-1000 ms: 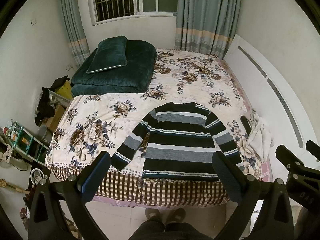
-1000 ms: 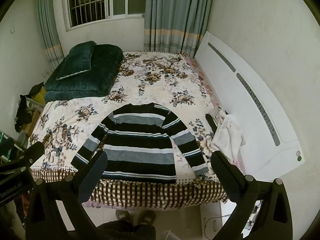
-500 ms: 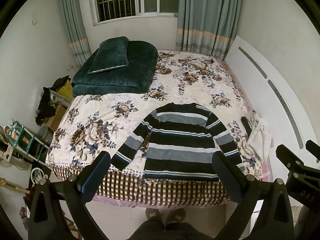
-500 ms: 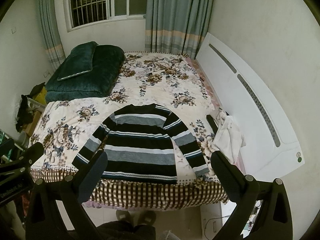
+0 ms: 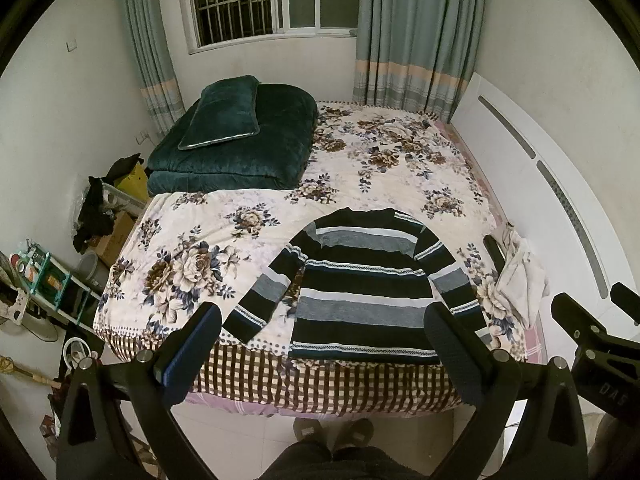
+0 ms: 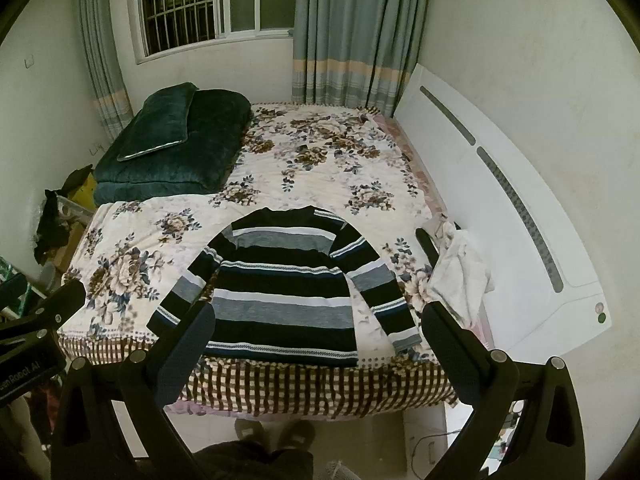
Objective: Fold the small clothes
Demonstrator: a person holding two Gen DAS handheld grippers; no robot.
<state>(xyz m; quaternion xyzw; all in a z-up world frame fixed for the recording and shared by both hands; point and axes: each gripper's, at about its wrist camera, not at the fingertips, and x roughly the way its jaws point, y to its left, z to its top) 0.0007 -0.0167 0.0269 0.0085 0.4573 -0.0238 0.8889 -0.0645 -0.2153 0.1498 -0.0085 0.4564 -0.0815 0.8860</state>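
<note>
A small striped sweater (image 5: 362, 288) (image 6: 286, 292) in black, grey and white lies flat on the floral bed sheet (image 5: 200, 240) (image 6: 132, 248), hem at the near edge, both sleeves spread down and outward. My left gripper (image 5: 324, 334) hangs open high above the bed's near edge, nothing between its fingers. My right gripper (image 6: 318, 330) is likewise open and empty, held well above the hem. The right gripper's body shows at the right edge of the left wrist view, the left gripper's body at the left edge of the right wrist view.
A folded dark green quilt with a pillow (image 5: 236, 140) (image 6: 172, 140) fills the far left of the bed. A crumpled white cloth (image 5: 520, 276) (image 6: 460, 276) lies at the right edge by the white headboard (image 6: 500, 200). Shelves and clutter (image 5: 48, 280) stand on the left floor. The person's feet (image 5: 332, 432) show below.
Both grippers have risen or tilted very slightly; the bed and sweater sit a touch lower in view. Nothing was grasped or moved.
</note>
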